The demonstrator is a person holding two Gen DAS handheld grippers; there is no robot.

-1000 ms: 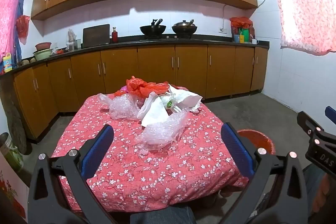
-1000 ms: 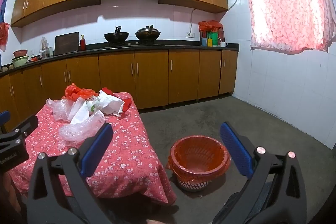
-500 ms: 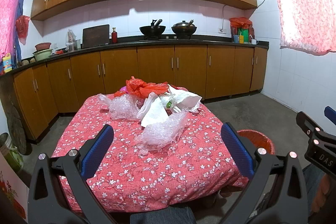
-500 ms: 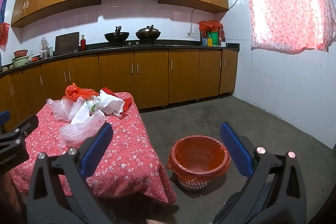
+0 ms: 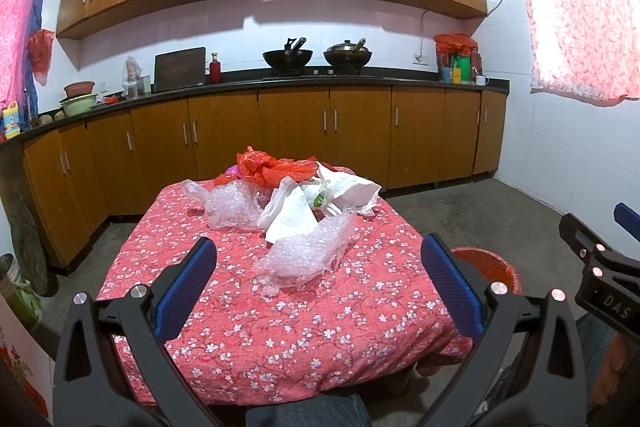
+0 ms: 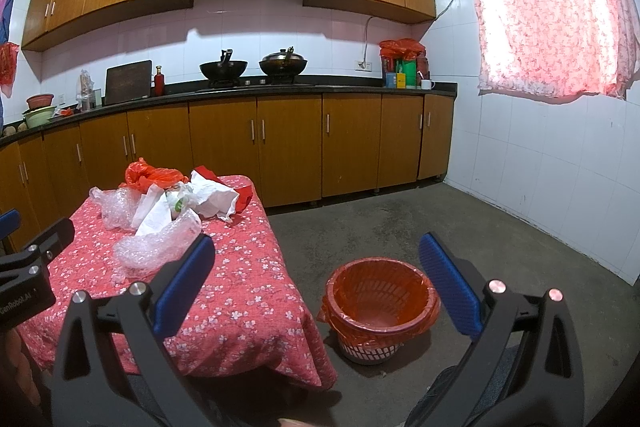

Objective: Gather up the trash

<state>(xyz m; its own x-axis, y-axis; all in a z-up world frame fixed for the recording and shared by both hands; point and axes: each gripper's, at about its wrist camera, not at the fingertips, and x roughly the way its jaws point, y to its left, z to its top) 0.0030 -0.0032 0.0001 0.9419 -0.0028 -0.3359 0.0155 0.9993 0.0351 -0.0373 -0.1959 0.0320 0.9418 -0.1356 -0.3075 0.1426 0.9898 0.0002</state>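
Observation:
A heap of trash lies on the far half of the table with the red flowered cloth (image 5: 248, 327): clear bubble wrap (image 5: 304, 255), white paper (image 5: 292, 215), a red plastic bag (image 5: 272, 167) and a second clear wrap (image 5: 230, 205). My left gripper (image 5: 318, 285) hangs open above the table's near half, short of the heap, with nothing between its fingers. My right gripper (image 6: 316, 287) is open too, held off the table's right side over the floor. An orange-lined bin (image 6: 378, 301) stands on the floor right of the table, and its rim (image 5: 486, 263) shows in the left wrist view.
Wooden cabinets (image 5: 292, 131) run along the back wall under a dark counter with two woks (image 5: 288, 57). White tiled wall (image 6: 540, 187) and a curtained window close the right side. Bare concrete floor (image 6: 400, 227) lies between table and cabinets. A person's knees show at the bottom.
Both views have barely shifted; the grippers stay open and the trash heap lies as before.

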